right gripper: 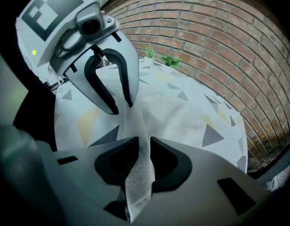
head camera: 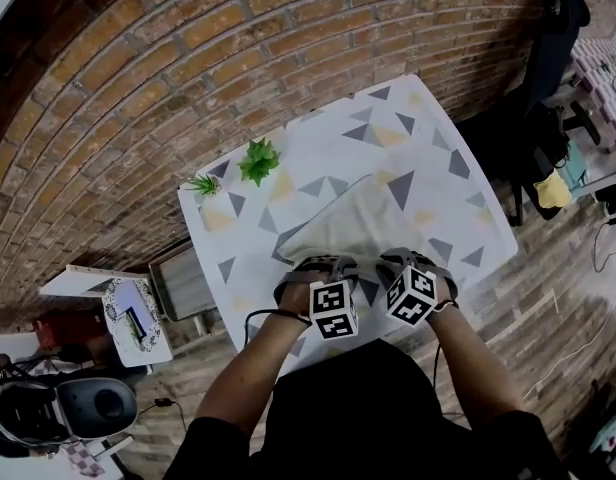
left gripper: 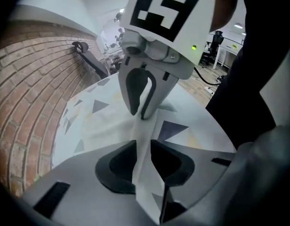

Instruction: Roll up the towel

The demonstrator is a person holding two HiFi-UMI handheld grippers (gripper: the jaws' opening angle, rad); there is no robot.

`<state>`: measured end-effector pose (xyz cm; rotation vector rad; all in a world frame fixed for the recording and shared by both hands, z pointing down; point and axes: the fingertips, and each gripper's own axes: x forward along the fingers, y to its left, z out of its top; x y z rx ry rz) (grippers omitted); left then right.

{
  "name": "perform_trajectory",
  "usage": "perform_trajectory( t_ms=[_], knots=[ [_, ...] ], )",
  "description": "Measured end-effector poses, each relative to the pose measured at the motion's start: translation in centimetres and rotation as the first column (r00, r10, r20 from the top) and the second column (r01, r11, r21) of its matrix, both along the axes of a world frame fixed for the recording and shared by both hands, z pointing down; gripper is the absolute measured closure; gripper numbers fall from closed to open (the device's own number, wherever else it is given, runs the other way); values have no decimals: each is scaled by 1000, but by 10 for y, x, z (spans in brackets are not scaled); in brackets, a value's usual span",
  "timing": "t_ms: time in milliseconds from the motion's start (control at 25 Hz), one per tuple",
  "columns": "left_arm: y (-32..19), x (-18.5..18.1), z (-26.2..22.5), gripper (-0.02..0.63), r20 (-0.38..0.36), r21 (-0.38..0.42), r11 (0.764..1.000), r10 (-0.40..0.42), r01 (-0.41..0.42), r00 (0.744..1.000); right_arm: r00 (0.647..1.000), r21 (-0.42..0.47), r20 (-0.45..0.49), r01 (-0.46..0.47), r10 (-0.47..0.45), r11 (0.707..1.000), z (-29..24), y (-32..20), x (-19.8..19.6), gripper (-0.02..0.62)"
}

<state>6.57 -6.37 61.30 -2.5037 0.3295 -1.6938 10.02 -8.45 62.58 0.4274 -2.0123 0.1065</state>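
Towel [head camera: 353, 218] pinched twice: left gripper [left gripper: 144, 161] and right gripper [right gripper: 144, 160] each clamp a fold between their jaws; beneath both grippers, its near edge on the counter [head camera: 318, 138] is hidden.

We face a red brick wall [head camera: 138, 88] over a wood-plank floor [head camera: 548, 298]; our triangle-patterned bench [head camera: 443, 183] carries two small green plants [head camera: 258, 160], and a black chair [head camera: 553, 28] stands nearby.

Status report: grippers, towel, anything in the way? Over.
Left gripper and right gripper both shut on the towel, near edge. Towel spread on the table, not yet rolled. Two small plants at far corner, apart from it.
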Motion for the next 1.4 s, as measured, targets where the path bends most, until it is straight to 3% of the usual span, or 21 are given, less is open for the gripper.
perform_trajectory(
  t_ms=[240, 520, 720, 960, 1400],
  knots=[
    [-11, -7, 16, 500, -2, 25, 1000, 8, -7, 1000, 998, 25, -8, -55, 55, 998, -20, 6, -5, 506],
    [-23, -5, 14, 502, -32, 27, 1000, -6, 7, 999, 998, -20, -55, -38, 37, 999, -4, 32, -12, 491],
    [-45, -6, 10, 500, -29, 35, 998, -51, 52, 998, 997, -8, -74, 18, -19, 1000, 4, 11, -8, 492],
    [-66, -1, 2, 501, -26, 67, 990, -120, 122, 992, 999, -42, -23, 48, -49, 998, 4, -16, 1, 500],
    [-71, 9, 2, 505, 22, 57, 992, -111, 109, 994, 997, -64, 0, 73, -73, 995, 6, -54, 10, 491]
  ],
)
